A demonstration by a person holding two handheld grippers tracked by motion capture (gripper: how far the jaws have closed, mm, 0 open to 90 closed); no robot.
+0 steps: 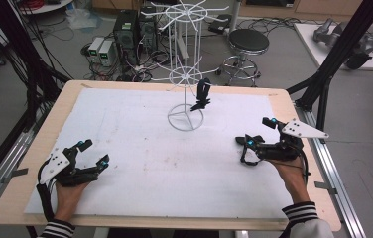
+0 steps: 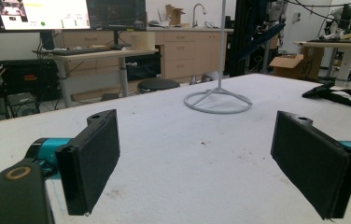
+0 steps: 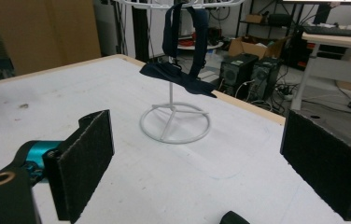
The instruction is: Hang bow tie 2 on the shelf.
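The right hand-held gripper (image 1: 259, 133) rests near the right edge of the tabletop (image 1: 140, 163), jaws spread wide and holding nothing; the left hand-held gripper (image 1: 93, 152) sits at the near left, equally wide open and empty. Beyond them, towards the far middle, stands a white wire display rack (image 1: 186, 74) on a ring base. A dark strap (image 3: 183, 46), seemingly a watch band or similar, hangs from a prong on its lower tier, its end draped outward. It looks light, soft and floppy; pinching the hanging loop below the prong, then lifting it off, seems safest, since the thin rack could tip.
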